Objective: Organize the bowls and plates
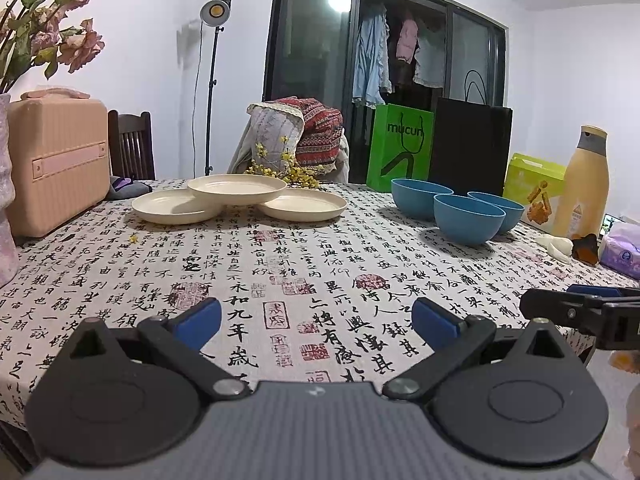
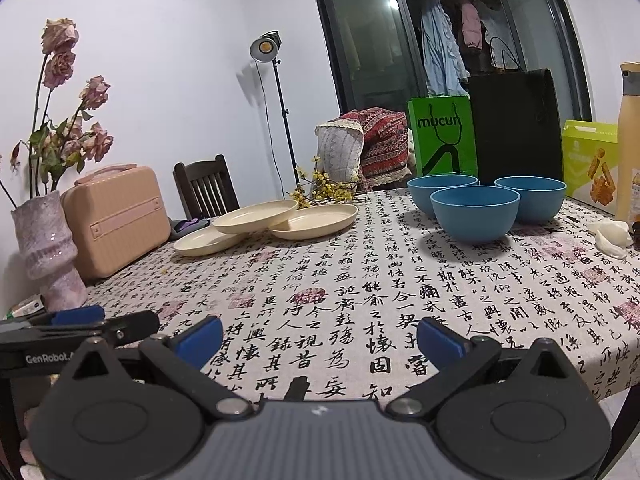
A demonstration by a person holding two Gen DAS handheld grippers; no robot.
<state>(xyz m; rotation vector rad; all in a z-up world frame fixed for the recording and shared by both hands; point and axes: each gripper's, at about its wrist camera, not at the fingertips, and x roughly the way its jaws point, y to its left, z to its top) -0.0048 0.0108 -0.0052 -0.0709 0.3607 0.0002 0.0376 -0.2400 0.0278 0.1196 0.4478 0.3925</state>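
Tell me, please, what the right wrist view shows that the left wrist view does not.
Only the right wrist view shows the whole pink vase holding the dried roses, and the left gripper from the side. Only the left wrist view shows a purple tissue pack and the right gripper from the side. Both show three cream plates, three blue bowls, the green bag and the tablecloth.

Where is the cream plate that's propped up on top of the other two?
In both views the raised round cream plate sits toward the table's far left, bridging two flat cream plates, with the yellow flower sprig just behind.
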